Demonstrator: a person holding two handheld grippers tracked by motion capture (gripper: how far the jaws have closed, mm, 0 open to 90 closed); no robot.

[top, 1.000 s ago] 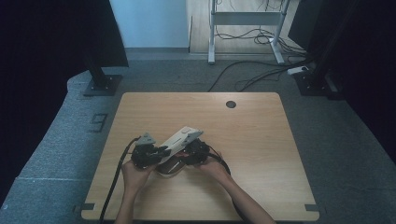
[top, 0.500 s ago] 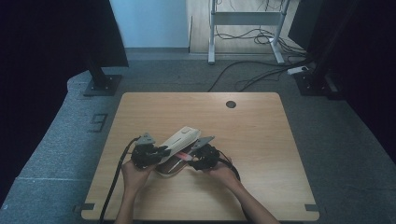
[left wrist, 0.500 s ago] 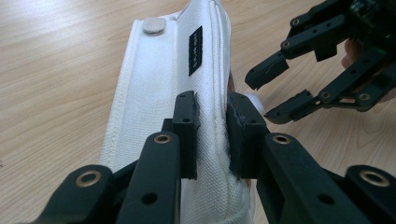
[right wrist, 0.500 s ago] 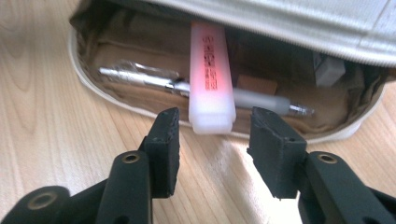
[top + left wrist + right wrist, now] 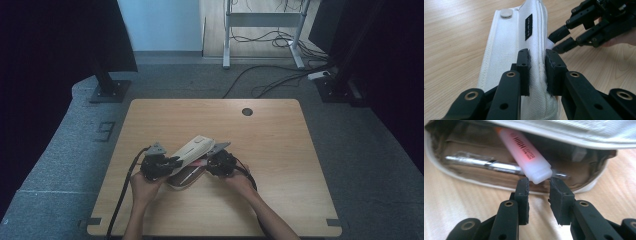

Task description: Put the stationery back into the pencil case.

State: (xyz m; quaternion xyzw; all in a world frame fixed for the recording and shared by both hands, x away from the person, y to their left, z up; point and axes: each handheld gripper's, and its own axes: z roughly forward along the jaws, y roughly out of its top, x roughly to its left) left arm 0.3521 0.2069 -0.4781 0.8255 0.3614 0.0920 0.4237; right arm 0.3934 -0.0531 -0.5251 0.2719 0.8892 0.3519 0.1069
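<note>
A white fabric pencil case (image 5: pixel 189 156) lies near the table's (image 5: pixel 280 150) front edge, left of centre, its long axis running diagonally from the near-left toward the far-right. The left gripper (image 5: pixel 537 62) pinches the raised flap's seam, holding the case open. Inside, a pink highlighter (image 5: pixel 524 152) points its cap end out toward the right gripper (image 5: pixel 539 185), whose jaws have just been closing and now flank the cap tip; whether the pads press it is hard to judge. A silver pen (image 5: pixel 484 163) lies crosswise behind the highlighter, partly hidden beneath it.
</note>
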